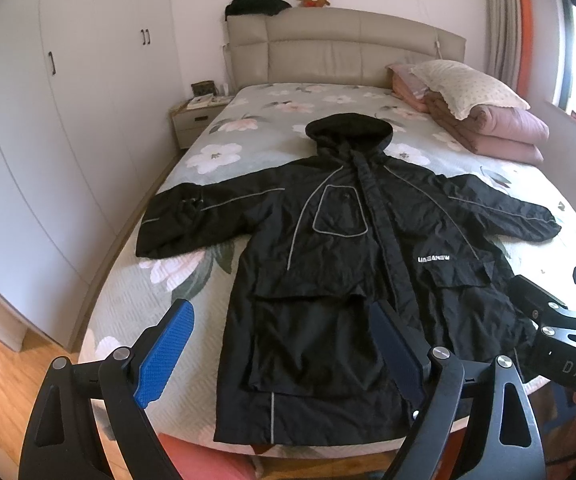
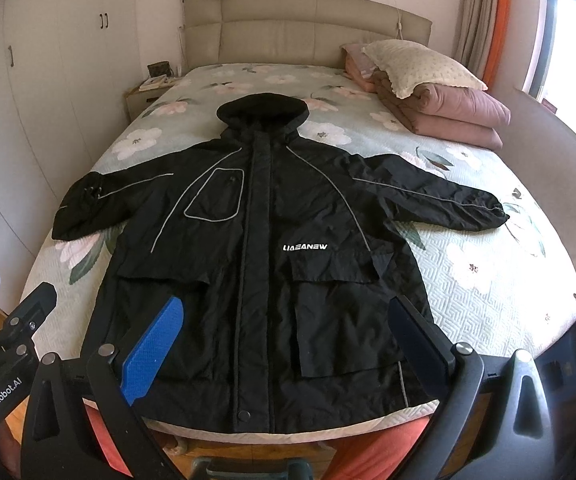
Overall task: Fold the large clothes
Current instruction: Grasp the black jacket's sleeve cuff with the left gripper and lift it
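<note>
on a floral-quilted bed [image 1: 136, 296], a black hooded coat [image 2: 264, 264] lies flat, sleeves spread; left hand-held gripper [image 1: 284, 354] and right hand-held gripper [image 2: 288, 344] hover agape, empty. slick fabric could slip mid-fold.

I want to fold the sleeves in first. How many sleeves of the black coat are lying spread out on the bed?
2. The left sleeve lies stretched toward the wardrobe side, and the right sleeve toward the window side, below the folded pink quilt. Neither is hidden.
</note>
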Available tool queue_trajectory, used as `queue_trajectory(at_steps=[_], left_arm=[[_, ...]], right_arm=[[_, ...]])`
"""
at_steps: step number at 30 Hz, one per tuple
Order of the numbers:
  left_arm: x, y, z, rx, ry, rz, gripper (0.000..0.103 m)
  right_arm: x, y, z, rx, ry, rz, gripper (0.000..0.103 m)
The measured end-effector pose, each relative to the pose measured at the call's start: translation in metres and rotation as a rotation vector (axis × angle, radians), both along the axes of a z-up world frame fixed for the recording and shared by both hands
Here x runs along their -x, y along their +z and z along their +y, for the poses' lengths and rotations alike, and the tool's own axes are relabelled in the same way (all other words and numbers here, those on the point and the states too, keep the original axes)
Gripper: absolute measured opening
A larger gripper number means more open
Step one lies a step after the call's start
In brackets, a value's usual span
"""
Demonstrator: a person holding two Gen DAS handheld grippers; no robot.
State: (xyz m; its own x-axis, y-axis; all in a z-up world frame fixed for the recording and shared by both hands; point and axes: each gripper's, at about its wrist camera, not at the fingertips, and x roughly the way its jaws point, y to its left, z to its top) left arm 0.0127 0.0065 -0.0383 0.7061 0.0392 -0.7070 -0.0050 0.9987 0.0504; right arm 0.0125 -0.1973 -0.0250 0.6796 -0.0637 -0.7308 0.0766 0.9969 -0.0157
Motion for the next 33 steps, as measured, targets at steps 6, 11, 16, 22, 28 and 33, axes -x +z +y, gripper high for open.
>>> queue_trajectory(at_steps=[6,11,16,22,28,33], left_arm=[[-0.001,-0.012,0.006,0.041,-0.008,-0.005,0.090],[-0.021,-0.040,0.052,0.064,0.090,0.014,0.090],[-0.065,-0.051,0.128,0.133,0.204,-0.041,0.090],[-0.161,-0.075,0.175,0.183,0.128,-0.028,0.090],[-0.258,-0.116,0.186,0.136,0.066,0.059,0.090],[-0.297,-0.151,0.191,0.088,0.112,0.109,0.089]], right_arm=[[-0.009,-0.010,0.003,0.028,-0.005,-0.011,0.103],[-0.031,-0.041,0.005,0.051,-0.004,-0.001,0.103],[-0.071,-0.082,0.004,0.032,0.011,0.036,0.103],[-0.131,-0.132,0.011,0.071,0.043,0.020,0.103],[-0.172,-0.181,0.013,0.102,0.089,-0.001,0.103],[-0.185,-0.214,0.001,0.028,0.088,0.058,0.103]])
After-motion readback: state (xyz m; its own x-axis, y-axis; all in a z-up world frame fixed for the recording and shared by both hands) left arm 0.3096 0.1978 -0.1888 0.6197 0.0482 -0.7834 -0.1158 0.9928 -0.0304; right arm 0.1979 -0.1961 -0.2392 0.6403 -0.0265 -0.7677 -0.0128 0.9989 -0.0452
